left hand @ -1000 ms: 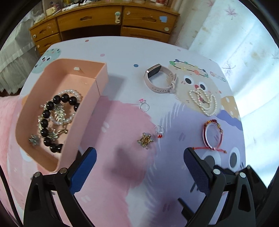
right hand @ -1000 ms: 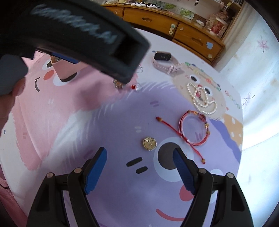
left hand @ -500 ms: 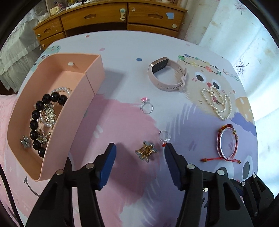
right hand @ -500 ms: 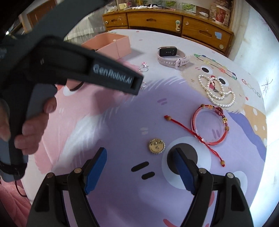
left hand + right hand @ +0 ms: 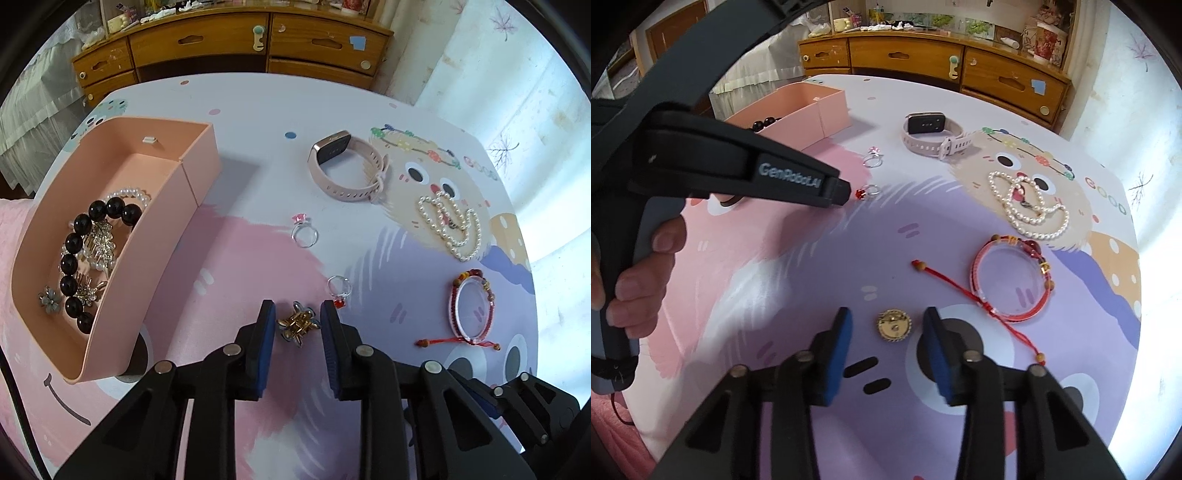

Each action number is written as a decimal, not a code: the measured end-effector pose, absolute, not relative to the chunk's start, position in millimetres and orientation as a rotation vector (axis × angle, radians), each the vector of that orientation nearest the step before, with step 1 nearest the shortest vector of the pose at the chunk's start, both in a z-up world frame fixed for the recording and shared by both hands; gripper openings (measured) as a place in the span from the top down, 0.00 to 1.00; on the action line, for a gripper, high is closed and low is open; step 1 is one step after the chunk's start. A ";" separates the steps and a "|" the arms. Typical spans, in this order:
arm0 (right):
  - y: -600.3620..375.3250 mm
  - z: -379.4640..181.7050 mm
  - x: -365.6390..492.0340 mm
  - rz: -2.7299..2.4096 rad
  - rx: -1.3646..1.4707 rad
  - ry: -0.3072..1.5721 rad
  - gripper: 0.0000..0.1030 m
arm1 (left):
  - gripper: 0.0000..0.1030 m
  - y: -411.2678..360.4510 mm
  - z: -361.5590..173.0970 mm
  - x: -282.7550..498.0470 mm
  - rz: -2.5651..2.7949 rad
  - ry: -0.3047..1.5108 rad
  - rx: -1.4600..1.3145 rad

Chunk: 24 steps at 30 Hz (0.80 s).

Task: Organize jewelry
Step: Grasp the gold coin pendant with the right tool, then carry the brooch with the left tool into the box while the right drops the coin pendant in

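Straddling a spiky gold clip (image 5: 297,324), left gripper (image 5: 297,318) narrow, right gripper (image 5: 886,325) wider round a flat gold disc (image 5: 894,326)

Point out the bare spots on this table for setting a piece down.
Bare cloth lies between the pink box and the watch, and along the near edge behind both grippers. Crowded: the right side, where pearl necklace and red bracelet sit, and the middle, with two rings and the gold clip.
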State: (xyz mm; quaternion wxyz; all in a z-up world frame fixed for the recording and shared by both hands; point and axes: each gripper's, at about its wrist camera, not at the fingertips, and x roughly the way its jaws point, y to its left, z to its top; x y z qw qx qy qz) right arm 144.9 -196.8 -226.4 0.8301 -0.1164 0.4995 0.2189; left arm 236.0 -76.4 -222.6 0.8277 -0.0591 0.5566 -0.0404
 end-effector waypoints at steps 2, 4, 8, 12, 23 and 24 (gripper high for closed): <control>-198.0 -226.6 146.2 0.451 -0.246 1.060 0.77 | 0.78 -76.0 -219.1 234.7 -0.091 1.170 -0.124; -199.6 -227.0 148.1 0.441 -0.237 1.063 0.81 | 0.78 -74.4 -215.1 232.7 -0.097 1.159 -0.121; -199.2 -226.8 147.3 0.446 -0.231 1.067 0.82 | 0.78 -71.1 -207.8 229.9 -0.103 1.146 -0.121; -196.9 -226.1 146.1 0.451 -0.230 1.079 0.82 | 0.78 -65.5 -199.8 227.6 -0.109 1.128 -0.125; -175.8 -223.8 149.5 0.482 -0.168 1.104 0.82 | 0.78 -31.5 -185.7 210.5 -0.107 1.069 -0.173; -171.5 -221.5 149.5 0.493 -0.158 1.097 0.82 | 0.78 -28.3 -184.6 209.0 -0.104 1.062 -0.177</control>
